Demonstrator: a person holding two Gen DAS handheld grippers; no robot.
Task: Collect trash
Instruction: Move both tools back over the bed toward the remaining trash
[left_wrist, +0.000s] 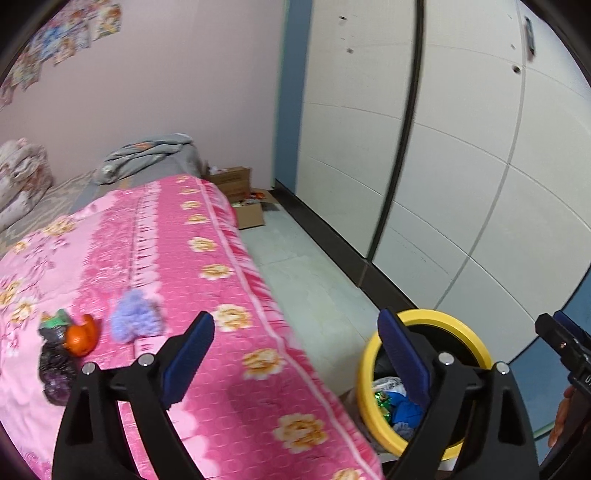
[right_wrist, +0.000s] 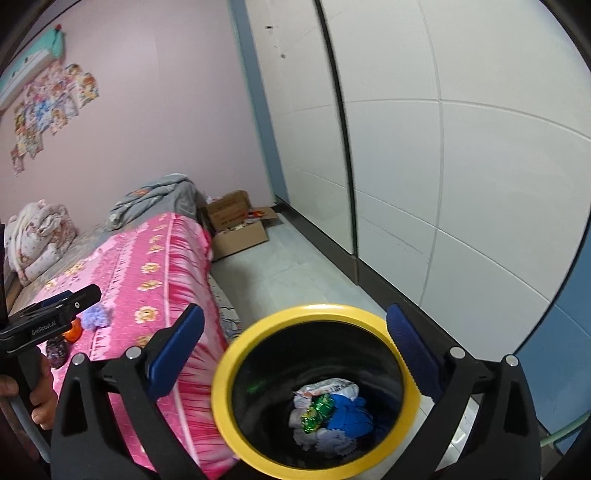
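Note:
My left gripper (left_wrist: 295, 321) hangs open over the edge of the pink flowered bed (left_wrist: 221, 369), with nothing between its blue pads. On the bed to its left lie an orange peel (left_wrist: 79, 338), a fluffy purple clump (left_wrist: 136, 317), a green scrap (left_wrist: 55, 319) and a dark crumpled wrapper (left_wrist: 55, 369). The yellow-rimmed black bin (right_wrist: 225, 369) stands on the floor beside the bed. My right gripper (right_wrist: 295, 314) is open and empty above its mouth. Inside the bin lie a white bag, a shiny green wrapper (right_wrist: 317, 408) and something blue.
White wardrobe doors (right_wrist: 461, 184) run along the right of a narrow strip of tiled floor (right_wrist: 288, 266). Open cardboard boxes (right_wrist: 236, 225) sit at the far end of the floor. Folded blankets (right_wrist: 37, 236) lie at the head of the bed. A person's hand (right_wrist: 40, 398) shows at the left.

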